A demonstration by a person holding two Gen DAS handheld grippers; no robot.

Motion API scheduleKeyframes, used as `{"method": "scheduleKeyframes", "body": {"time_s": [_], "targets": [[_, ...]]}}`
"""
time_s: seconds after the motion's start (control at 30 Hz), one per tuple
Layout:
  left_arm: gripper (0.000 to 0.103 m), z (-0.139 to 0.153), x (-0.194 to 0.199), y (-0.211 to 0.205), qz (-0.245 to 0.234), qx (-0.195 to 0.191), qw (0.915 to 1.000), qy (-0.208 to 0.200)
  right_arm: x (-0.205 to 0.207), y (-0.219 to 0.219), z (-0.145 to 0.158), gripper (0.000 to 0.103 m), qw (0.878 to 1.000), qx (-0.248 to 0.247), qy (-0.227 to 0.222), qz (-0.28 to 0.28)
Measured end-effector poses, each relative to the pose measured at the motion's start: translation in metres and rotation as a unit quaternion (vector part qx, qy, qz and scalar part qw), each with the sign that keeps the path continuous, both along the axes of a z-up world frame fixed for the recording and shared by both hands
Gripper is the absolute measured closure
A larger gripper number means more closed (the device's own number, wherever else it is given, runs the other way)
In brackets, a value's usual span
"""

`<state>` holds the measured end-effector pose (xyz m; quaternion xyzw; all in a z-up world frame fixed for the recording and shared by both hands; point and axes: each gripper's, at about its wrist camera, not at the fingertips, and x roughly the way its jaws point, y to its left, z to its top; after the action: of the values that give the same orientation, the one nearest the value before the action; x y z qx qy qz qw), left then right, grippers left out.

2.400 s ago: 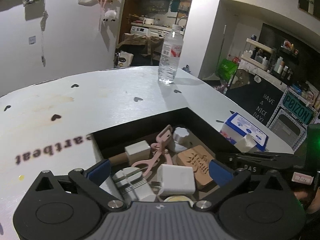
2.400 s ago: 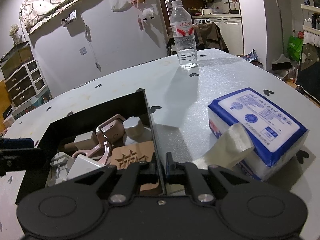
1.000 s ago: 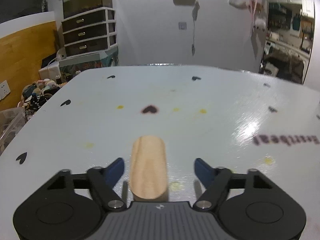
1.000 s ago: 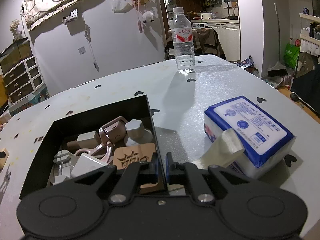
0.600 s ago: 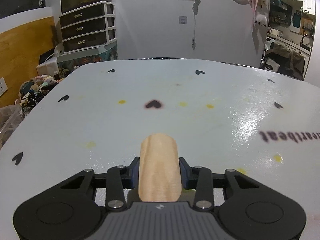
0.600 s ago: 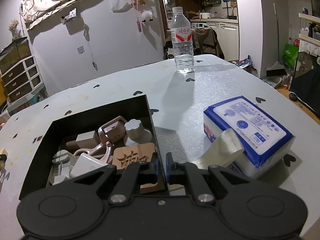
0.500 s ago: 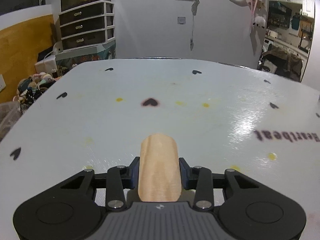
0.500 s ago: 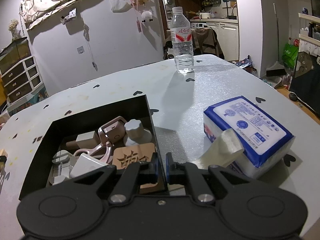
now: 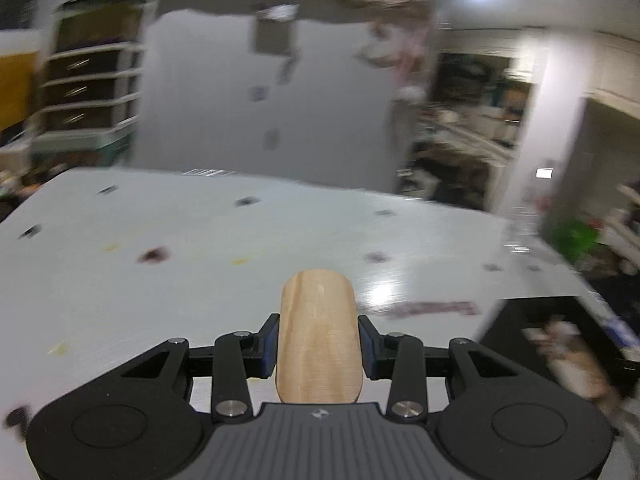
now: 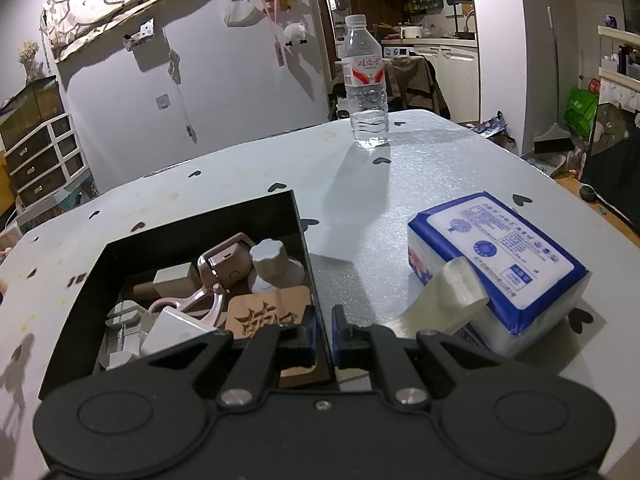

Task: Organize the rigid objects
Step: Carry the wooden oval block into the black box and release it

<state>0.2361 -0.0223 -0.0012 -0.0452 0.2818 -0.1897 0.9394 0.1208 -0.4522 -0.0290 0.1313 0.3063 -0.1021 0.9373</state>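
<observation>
My left gripper (image 9: 318,338) is shut on a rounded wooden block (image 9: 318,336) and holds it above the white table; the view is blurred by motion. The black box (image 9: 560,320) appears at the lower right of that view. In the right wrist view the black box (image 10: 200,220) holds several rigid objects: a pink tool (image 10: 208,292), a grey knob (image 10: 270,260), a carved wooden tile (image 10: 268,312) and white blocks (image 10: 172,332). My right gripper (image 10: 324,332) is shut on the box's right wall (image 10: 308,256).
A water bottle (image 10: 366,84) stands at the far side of the table. A blue and white tissue pack (image 10: 500,260) lies right of the box. The table edge (image 10: 580,192) curves past it. Drawers (image 10: 40,152) stand at the far left.
My left gripper closed on the wooden block, lifted it off the table and is swinging right toward the black box. The right gripper has stayed shut on the box wall.
</observation>
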Motion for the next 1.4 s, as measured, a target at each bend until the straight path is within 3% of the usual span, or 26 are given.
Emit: {"method": "scheduleKeyframes", "body": {"time_s": [0.1, 0.2, 0.33, 0.5, 0.73, 1.03, 1.13, 1.23, 1.4], "targets": [[0.063, 0.012, -0.006, -0.033, -0.069, -0.009, 0.9975, -0.016, -0.001, -0.001, 0.0, 0.096, 1.0, 0.001, -0.001, 0.001], [0.063, 0.02, -0.011, -0.069, -0.148, -0.017, 0.9885, -0.027, -0.001, -0.001, -0.001, 0.096, 1.0, 0.003, -0.004, 0.002], [0.063, 0.025, -0.016, -0.121, -0.246, -0.015, 0.9688, -0.029, -0.003, -0.003, -0.001, 0.096, 1.0, 0.006, -0.007, 0.007], [0.063, 0.015, -0.023, -0.184, -0.345, 0.02, 0.9384, -0.016, -0.002, -0.006, -0.001, 0.097, 1.0, 0.014, -0.01, 0.017], [0.063, -0.013, -0.024, -0.238, -0.428, 0.085, 0.8994, 0.022, -0.002, -0.012, -0.002, 0.096, 0.999, 0.025, -0.014, 0.033], [0.062, -0.027, -0.024, -0.278, -0.486, 0.136, 0.8618, 0.047, -0.003, -0.018, -0.004, 0.095, 0.998, 0.043, -0.02, 0.043], [0.061, -0.03, -0.021, -0.284, -0.49, 0.13, 0.8603, 0.057, -0.003, -0.019, -0.005, 0.095, 0.998, 0.049, -0.021, 0.042], [0.039, -0.031, -0.012, -0.28, -0.473, 0.094, 0.8718, 0.086, -0.003, -0.02, -0.006, 0.095, 0.998, 0.051, -0.023, 0.041], [0.039, -0.027, -0.01, -0.272, -0.464, 0.088, 0.8772, 0.088, -0.002, -0.02, -0.006, 0.095, 0.998, 0.052, -0.023, 0.041]]}}
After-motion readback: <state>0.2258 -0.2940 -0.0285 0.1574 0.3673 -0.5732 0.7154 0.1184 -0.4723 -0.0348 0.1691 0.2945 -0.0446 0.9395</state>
